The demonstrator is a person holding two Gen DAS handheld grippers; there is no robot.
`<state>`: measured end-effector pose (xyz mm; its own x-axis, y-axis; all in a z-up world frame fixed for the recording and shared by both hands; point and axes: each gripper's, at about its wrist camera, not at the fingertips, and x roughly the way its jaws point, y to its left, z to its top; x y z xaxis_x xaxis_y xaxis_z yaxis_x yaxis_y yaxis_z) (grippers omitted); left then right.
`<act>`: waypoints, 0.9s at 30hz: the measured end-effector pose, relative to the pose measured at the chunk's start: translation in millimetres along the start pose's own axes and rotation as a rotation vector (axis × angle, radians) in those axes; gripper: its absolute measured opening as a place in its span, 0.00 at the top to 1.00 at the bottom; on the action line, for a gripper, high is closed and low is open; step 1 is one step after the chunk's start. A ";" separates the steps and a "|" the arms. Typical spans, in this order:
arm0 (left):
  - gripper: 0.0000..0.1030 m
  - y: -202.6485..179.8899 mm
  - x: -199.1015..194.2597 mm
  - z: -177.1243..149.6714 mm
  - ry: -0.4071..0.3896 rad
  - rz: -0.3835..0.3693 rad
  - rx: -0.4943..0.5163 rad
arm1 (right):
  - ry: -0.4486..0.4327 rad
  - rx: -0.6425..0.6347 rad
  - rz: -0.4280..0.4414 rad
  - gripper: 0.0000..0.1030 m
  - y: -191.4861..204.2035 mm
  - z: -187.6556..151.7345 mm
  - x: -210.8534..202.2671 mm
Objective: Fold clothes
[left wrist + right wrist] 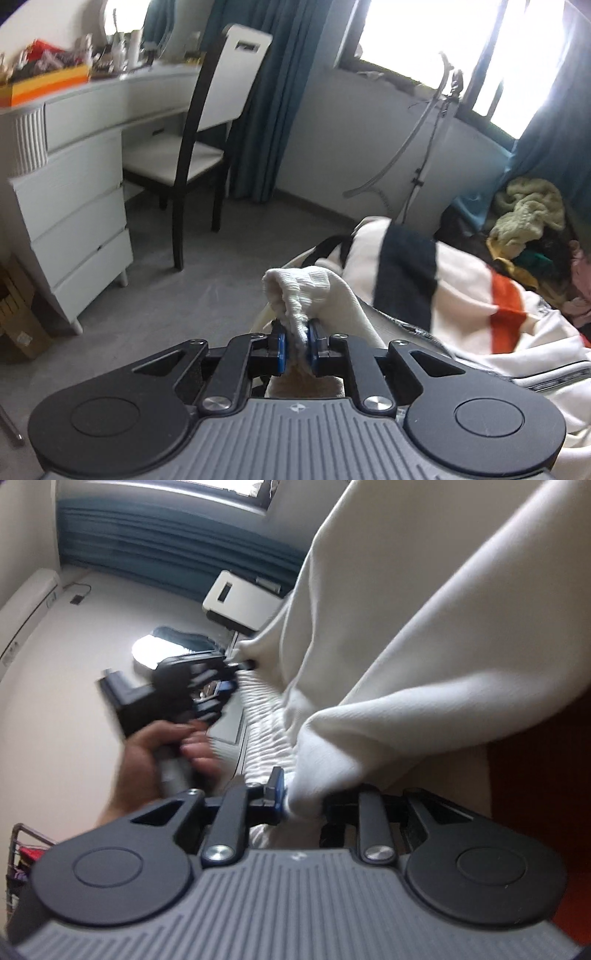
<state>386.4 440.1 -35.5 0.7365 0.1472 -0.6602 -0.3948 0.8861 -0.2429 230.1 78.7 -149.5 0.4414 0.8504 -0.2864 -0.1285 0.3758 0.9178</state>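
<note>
The left tool (295, 341) has its blue pads pressed together on the ribbed hem of a cream garment (461, 295), a thick fold of knit pinched between them. The right tool (301, 799) is likewise clamped on the same cream garment (406, 646); its left pad shows against the cloth while the other finger is buried under fabric. The ribbed band (262, 720) runs taut between the two tools, so the garment appears to be held up by its hem, clear of any surface, its body hanging or trailing away.

The step in hand looks like spreading the garment by one edge, either to shake it flat before laying it down or to carry a held edge across for a fold; the pictures fit both. Whichever it is, the next move calls for both grips to stay tight and the hem to be kept level and stretched so the cloth settles without creases.

The left wrist view alone shows the garment's dark and orange stripes, the heap of other clothes (528, 218) beyond it, a white dresser (74, 206) and a chair (207, 140). The right wrist view alone shows the person's hand (155, 753) on the left tool's handle and the plain cream expanse of cloth.
</note>
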 end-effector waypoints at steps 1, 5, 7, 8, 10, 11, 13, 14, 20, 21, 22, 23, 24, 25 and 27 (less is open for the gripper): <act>0.87 2.1 0.6 -1.4 0.000 -0.005 -0.010 | 0.012 -0.002 -0.001 0.73 2.7 1.5 0.1; 0.76 5.8 -23.6 -4.8 0.004 -0.003 0.023 | 0.062 -0.032 -0.038 0.63 15.1 13.9 -1.4; 0.72 1.6 -45.9 -8.8 0.013 0.022 0.068 | 0.083 -0.046 -0.056 0.40 21.0 10.6 -12.2; 0.58 -2.0 -60.4 -11.4 0.009 0.019 0.085 | 0.087 -0.048 -0.065 0.21 25.3 6.8 -18.3; 0.39 -11.7 -91.6 -17.5 -0.008 0.002 0.118 | 0.087 -0.078 -0.078 0.15 37.3 -2.1 -34.0; 0.38 -17.6 -108.1 -22.0 -0.023 -0.011 0.135 | 0.086 -0.097 -0.084 0.15 43.8 -6.8 -42.5; 0.36 -30.0 -140.3 -31.2 -0.047 -0.039 0.163 | 0.068 -0.166 -0.099 0.15 61.4 -10.3 -57.8; 0.30 -37.0 -156.3 -36.4 -0.053 -0.053 0.166 | 0.044 -0.208 -0.111 0.15 68.4 -11.8 -72.1; 0.22 -94.7 -247.3 -78.3 -0.138 -0.138 0.197 | -0.107 -0.451 -0.203 0.15 108.5 -15.3 -159.1; 0.21 -105.7 -260.8 -86.8 -0.150 -0.156 0.205 | -0.135 -0.490 -0.224 0.15 114.8 -14.6 -173.9; 0.21 -117.2 -274.5 -97.1 -0.164 -0.172 0.217 | -0.162 -0.529 -0.245 0.15 121.0 -13.8 -188.7; 0.20 -128.9 -288.4 -107.9 -0.178 -0.187 0.230 | -0.190 -0.571 -0.265 0.15 126.5 -13.2 -202.9; 0.19 -140.6 -302.2 -118.7 -0.193 -0.201 0.243 | -0.218 -0.614 -0.282 0.15 131.1 -12.5 -213.8; 0.16 -150.6 -312.4 -132.4 -0.207 -0.213 0.257 | -0.247 -0.650 -0.296 0.16 133.0 -12.3 -224.1; 0.15 -169.5 -330.3 -161.8 -0.237 -0.232 0.285 | -0.307 -0.712 -0.313 0.16 130.9 -13.2 -250.4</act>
<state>121.2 170.2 108.8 0.9066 -0.0033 -0.4219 -0.0605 0.9886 -0.1378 91.1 -80.2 38.8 0.7591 0.5685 -0.3171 -0.4443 0.8086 0.3858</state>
